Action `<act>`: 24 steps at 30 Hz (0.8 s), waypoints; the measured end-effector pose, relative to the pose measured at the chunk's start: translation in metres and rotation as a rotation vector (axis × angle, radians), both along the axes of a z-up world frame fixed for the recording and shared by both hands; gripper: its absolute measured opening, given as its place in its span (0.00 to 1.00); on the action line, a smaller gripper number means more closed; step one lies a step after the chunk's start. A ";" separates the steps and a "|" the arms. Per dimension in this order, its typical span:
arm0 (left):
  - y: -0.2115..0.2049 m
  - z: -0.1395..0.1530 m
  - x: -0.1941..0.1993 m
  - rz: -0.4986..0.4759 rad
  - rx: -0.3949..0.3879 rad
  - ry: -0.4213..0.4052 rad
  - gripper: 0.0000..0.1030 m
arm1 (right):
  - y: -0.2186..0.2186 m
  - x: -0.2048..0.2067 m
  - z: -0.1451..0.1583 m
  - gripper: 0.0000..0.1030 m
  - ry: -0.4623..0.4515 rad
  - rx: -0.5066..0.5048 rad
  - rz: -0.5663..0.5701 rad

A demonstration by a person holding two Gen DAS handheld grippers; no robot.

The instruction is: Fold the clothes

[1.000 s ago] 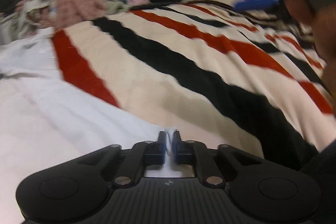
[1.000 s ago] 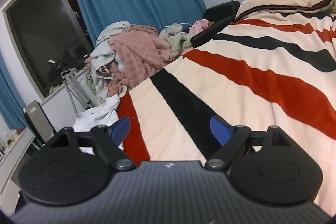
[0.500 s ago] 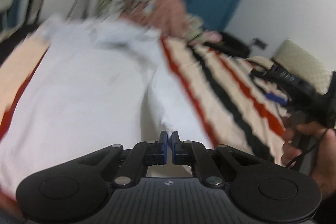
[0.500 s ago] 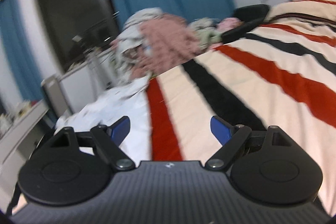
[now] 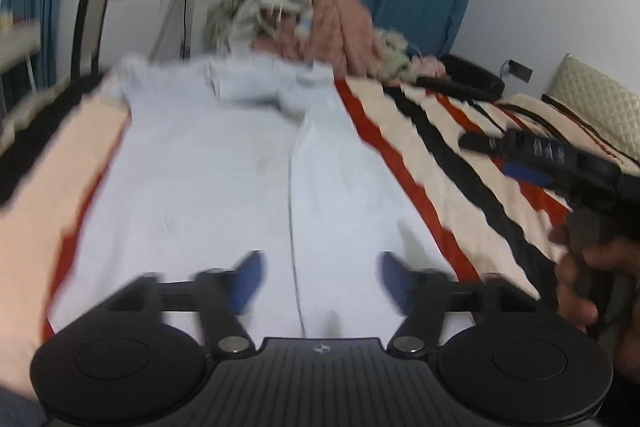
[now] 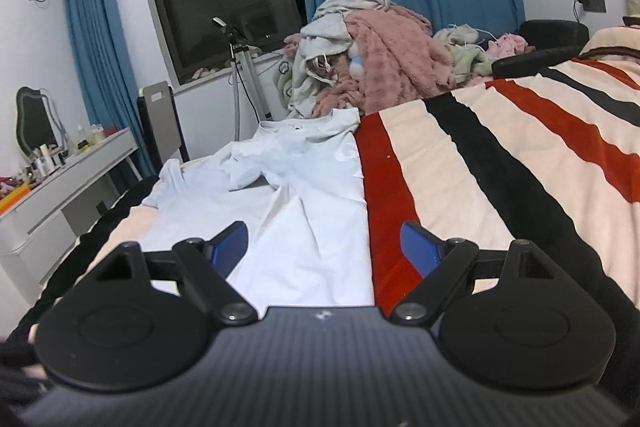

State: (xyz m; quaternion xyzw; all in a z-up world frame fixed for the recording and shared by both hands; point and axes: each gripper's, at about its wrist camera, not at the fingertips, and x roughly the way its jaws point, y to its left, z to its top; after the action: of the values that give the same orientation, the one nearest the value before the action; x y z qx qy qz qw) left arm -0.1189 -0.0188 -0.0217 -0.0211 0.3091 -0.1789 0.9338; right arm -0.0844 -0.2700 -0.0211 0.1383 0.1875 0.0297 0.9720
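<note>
White shirt (image 5: 224, 179) lies side-folded on the striped blanket (image 6: 500, 163); left gripper (image 5: 320, 279), jaws just spread and empty, and wide-open right gripper (image 6: 324, 243) should next grasp its hem.

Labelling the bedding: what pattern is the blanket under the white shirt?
The blanket has cream, red and black stripes, clearest in the right wrist view, beside the white shirt.

Black ribbed gripper (image 6: 322, 247) body, blue fingertips (image 6: 420, 241), silver screws.
</note>
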 end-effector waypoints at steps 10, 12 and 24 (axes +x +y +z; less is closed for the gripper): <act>-0.024 0.023 0.029 0.023 0.056 -0.191 1.00 | 0.010 -0.006 0.002 0.82 -0.055 0.016 0.012; -0.019 0.014 0.031 0.053 0.036 -0.172 1.00 | 0.017 -0.007 0.000 0.82 -0.062 0.011 0.014; -0.018 0.006 0.014 0.077 0.082 -0.234 1.00 | 0.029 -0.011 0.002 0.82 -0.077 -0.060 0.045</act>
State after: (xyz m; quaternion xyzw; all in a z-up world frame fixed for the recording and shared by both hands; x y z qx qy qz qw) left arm -0.1050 -0.0372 -0.0152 0.0263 0.2039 -0.1312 0.9698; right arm -0.0951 -0.2408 -0.0188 0.1037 0.1536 0.0515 0.9813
